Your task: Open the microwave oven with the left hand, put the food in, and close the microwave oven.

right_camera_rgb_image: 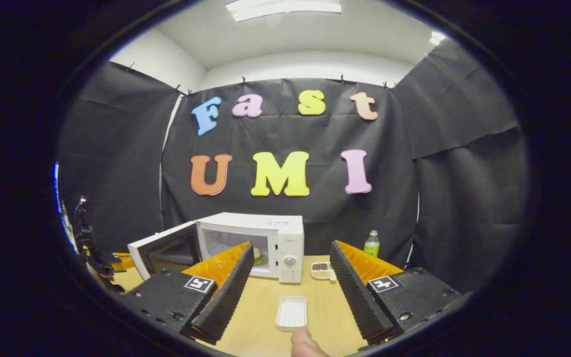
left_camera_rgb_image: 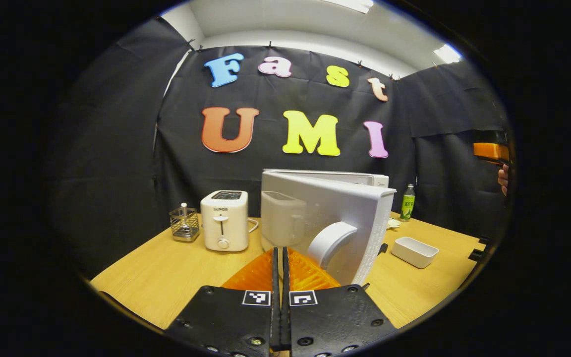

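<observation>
The white microwave (right_camera_rgb_image: 285,238) stands at the back of the wooden table with its door (right_camera_rgb_image: 164,250) swung wide open to the left. Inside the cavity lies a small item of food (right_camera_rgb_image: 258,257), partly hidden behind one of my right fingers. My right gripper (right_camera_rgb_image: 290,290) is open, held back from the oven above the table with nothing between its fingers. In the left gripper view the door (left_camera_rgb_image: 345,218) is seen edge-on and close, its curved white handle (left_camera_rgb_image: 330,243) just right of my left gripper (left_camera_rgb_image: 281,253), which is shut on nothing.
An empty white tray (right_camera_rgb_image: 291,312) lies near the table's front, also seen as the tray (left_camera_rgb_image: 414,252). A small dish (right_camera_rgb_image: 321,269) and green bottle (right_camera_rgb_image: 372,243) sit right of the oven. A toaster (left_camera_rgb_image: 224,220) and wire basket (left_camera_rgb_image: 185,224) stand left of the door. A fingertip (right_camera_rgb_image: 305,345) shows below.
</observation>
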Tool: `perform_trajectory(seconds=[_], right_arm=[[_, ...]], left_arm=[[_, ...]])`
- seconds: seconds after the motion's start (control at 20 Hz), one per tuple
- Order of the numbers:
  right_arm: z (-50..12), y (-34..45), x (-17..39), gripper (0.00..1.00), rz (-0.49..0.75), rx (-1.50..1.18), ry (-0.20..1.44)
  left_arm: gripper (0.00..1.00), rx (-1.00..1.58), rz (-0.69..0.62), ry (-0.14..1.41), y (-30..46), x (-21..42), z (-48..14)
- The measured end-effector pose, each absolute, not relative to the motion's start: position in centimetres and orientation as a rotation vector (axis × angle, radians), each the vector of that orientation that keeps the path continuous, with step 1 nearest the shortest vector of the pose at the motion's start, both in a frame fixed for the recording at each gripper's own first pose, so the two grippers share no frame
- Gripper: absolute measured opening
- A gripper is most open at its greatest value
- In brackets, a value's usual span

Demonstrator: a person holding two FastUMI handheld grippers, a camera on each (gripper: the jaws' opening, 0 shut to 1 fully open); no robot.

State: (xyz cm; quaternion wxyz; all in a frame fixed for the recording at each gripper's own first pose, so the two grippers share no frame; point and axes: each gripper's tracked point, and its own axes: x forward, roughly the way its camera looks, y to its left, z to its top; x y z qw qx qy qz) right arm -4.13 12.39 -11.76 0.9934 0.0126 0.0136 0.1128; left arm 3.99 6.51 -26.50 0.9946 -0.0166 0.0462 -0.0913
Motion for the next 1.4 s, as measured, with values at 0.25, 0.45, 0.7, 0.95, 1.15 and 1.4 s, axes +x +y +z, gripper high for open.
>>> perform_trajectory(seconds=[0.25, 0.45, 0.7, 0.95, 1.15, 1.4], right_arm=[[-11.6, 8.5, -5.2, 0.98, 0.19, 0.049, 0.022], [-12.3, 6.6, -5.5, 0.98, 0.182, 0.08, 0.05], [-12.6, 4.7, -5.5, 0.98, 0.166, 0.092, 0.047], [-13.6, 4.2, -5.0, 0.98, 0.178, 0.103, 0.058], [-14.5, 2.9, -3.8, 0.98, 0.158, 0.107, 0.071], [-15.9, 2.3, -2.1, 0.98, 0.16, 0.116, 0.089]], left_arm=[[0.0, -0.029, -0.333, 0.076, -0.1, 6.2, -26.4], [0.0, -0.028, -0.416, 0.068, -4.1, 9.0, -26.7], [0.0, -0.043, -0.422, 0.074, -7.7, 12.5, -27.1], [0.0, -0.077, -0.389, 0.08, -9.7, 16.3, -27.1], [0.0, -0.113, -0.356, 0.089, -10.5, 19.5, -27.1], [0.0, -0.128, -0.316, 0.091, -11.1, 22.8, -27.1]])
